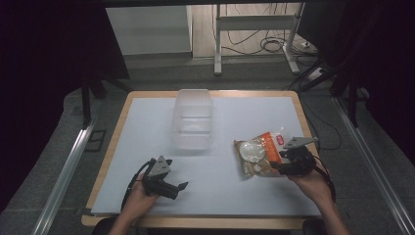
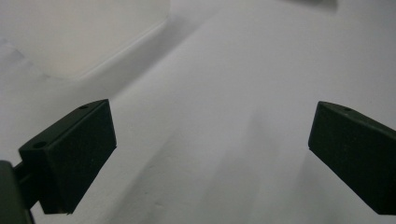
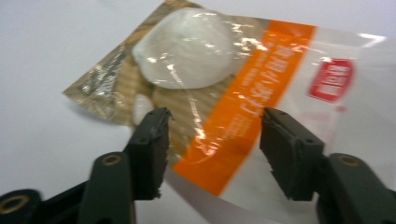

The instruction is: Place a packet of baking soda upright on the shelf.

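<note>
A clear snack packet (image 1: 258,152) with an orange band and a white round bun inside lies flat on the white table, right of centre. My right gripper (image 1: 278,166) is at its near right edge, open, with its two jaws over the packet (image 3: 224,93) and one on either side of the orange band. It is not closed on it. My left gripper (image 1: 182,188) rests low at the near left of the table, open, with bare white table between its fingers (image 2: 74,154). A clear plastic tub (image 1: 193,119) stands at the middle back.
The white table top (image 1: 147,127) has a wooden rim. The tub's pale wall (image 2: 84,32) shows at the upper left of the left gripper view. Beyond the table are a desk frame (image 1: 254,29) and cables on the floor.
</note>
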Available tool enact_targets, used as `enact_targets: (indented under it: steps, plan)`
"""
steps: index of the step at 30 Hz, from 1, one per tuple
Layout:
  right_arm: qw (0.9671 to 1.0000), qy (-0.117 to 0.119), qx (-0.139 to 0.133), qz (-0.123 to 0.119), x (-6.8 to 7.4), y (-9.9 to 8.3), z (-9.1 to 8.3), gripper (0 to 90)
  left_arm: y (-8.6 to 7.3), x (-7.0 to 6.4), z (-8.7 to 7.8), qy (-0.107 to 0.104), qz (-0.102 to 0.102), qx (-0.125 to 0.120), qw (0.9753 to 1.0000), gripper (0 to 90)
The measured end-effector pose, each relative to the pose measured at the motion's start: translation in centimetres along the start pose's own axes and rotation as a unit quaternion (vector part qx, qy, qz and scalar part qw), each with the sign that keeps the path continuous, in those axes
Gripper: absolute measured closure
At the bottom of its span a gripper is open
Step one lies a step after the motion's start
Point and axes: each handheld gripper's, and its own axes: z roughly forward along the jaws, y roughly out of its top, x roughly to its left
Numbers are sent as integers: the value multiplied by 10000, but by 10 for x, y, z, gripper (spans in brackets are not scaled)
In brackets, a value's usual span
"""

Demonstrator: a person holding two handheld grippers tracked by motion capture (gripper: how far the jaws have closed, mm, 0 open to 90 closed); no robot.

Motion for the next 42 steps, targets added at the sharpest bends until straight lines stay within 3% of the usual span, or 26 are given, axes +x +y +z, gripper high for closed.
enact_targets:
  steps: [8, 14, 29, 35, 42]
  plan:
    - [9989, -398, -97, 236, -19, -5, -11, 263, 0, 0, 0, 14, -9, 3, 10000, 10]
    - [9969, -545, -95, 551, -34, -9, -13, 160, 0, 0, 1, 22, -14, 7, 10000, 10]
    - [9954, -194, -81, 932, -54, 0, 8, 140, 0, 0, 1, 55, -9, 22, 10000, 11]
    - [9936, 193, -56, 1110, -62, 5, 27, 183, 0, 0, 1, 61, -12, 25, 10000, 11]
    - [9913, 564, -18, 1190, -63, 9, 44, 248, 0, 0, 1, 63, -10, 22, 10000, 10]
